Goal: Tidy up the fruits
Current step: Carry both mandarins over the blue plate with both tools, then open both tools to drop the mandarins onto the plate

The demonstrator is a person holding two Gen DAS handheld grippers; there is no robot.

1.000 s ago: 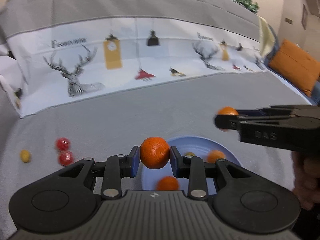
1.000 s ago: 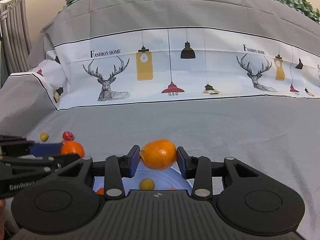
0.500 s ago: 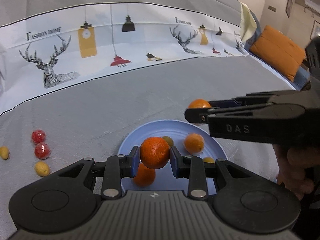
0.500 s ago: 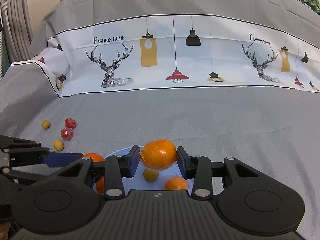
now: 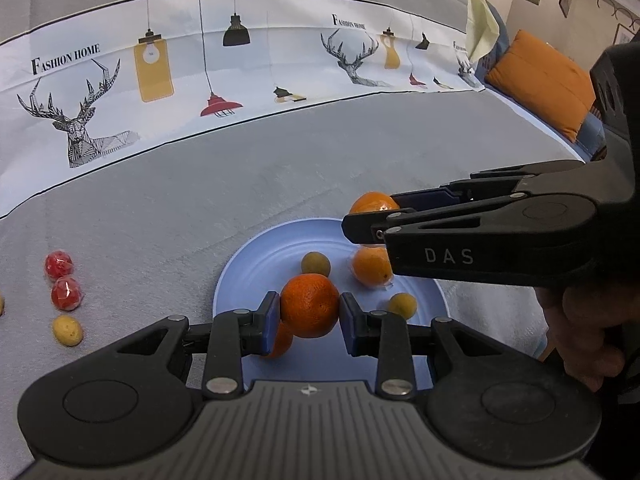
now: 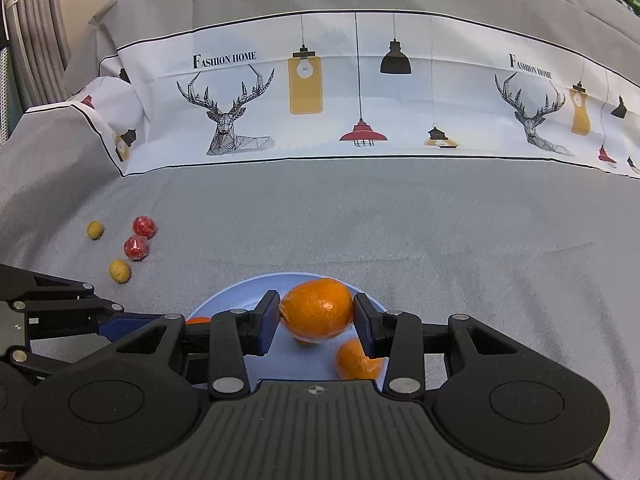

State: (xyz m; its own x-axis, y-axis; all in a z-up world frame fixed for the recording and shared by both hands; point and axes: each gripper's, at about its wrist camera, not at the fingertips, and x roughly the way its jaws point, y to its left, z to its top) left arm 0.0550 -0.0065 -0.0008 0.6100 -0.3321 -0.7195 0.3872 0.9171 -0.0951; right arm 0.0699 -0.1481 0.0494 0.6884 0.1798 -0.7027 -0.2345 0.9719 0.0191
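We grip a dark orange in our left hand-held gripper and a paler orange in our right hand-held gripper, both poised over the blue plate on the grey bed cover. On the plate lie more oranges and two small yellow-green fruits. Far left, off the plate, sit two red fruits and two yellow ones.

Pale-blue plate — orange tangerine
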